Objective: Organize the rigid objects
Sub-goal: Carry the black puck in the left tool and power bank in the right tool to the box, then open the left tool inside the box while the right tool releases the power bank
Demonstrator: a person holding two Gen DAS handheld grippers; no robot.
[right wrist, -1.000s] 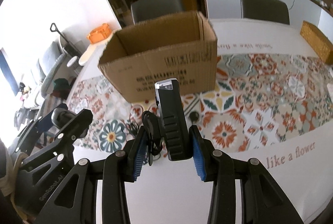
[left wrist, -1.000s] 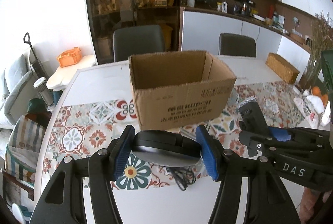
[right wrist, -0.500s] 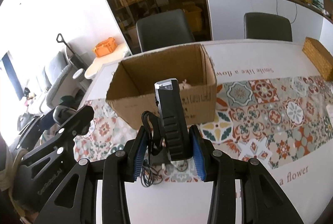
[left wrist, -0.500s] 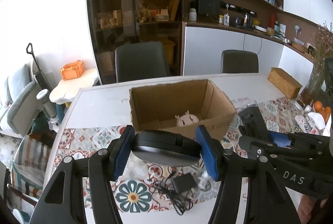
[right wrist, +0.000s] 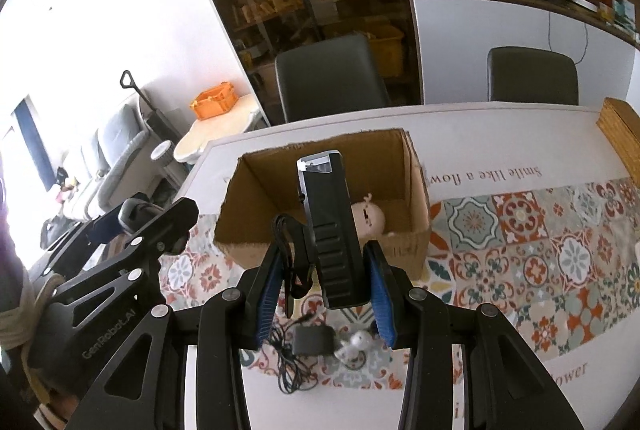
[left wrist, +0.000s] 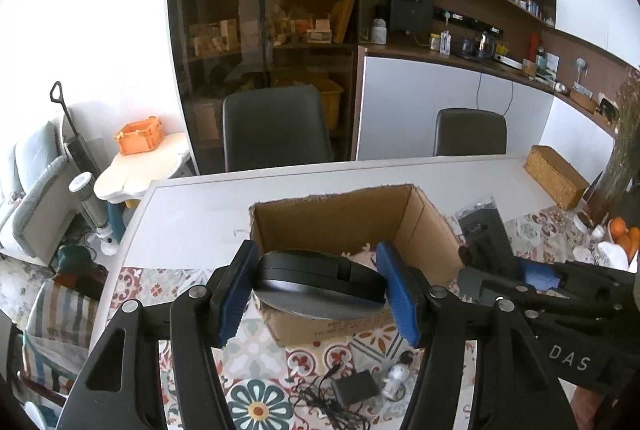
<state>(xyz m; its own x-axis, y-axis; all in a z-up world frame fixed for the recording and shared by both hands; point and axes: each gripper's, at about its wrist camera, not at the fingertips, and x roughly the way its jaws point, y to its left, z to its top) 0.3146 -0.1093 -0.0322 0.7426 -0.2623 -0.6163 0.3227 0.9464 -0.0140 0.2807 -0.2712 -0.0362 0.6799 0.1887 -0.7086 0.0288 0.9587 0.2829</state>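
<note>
L hand-held gripper (left wrist: 318, 286) clamped on black disc (left wrist: 320, 280), hiding cardboard box (left wrist: 340, 218) floor; R hand-held gripper (right wrist: 326, 272) clamped on black device (right wrist: 332, 226), covering part of box's pale figurine (right wrist: 370, 216).

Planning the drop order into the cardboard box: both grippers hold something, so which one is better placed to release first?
Probably the right. The right gripper already holds its black device with the tip over the box opening. The left gripper's black round object hangs over the near wall.
</note>
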